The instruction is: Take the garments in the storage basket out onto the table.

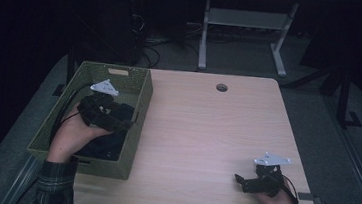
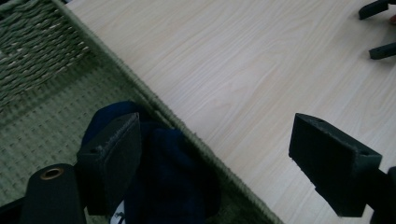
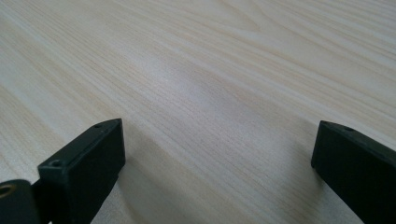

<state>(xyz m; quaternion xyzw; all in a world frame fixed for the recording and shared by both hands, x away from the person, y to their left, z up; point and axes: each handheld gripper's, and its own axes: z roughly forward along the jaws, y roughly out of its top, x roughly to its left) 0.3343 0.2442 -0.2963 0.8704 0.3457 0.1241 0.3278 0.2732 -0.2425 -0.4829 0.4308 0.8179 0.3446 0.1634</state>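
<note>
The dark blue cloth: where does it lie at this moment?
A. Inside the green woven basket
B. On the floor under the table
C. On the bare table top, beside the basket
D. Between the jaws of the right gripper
A: the dark blue cloth lies on the bottom of the green woven basket, inside its rim, under the open left gripper.

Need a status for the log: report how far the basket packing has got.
Done: dark blue cloth lies inside the green woven basket. In hand: the left gripper hangs open across the basket's rim. Left: none apparent; the right gripper rests open over bare light wooden table.
</note>
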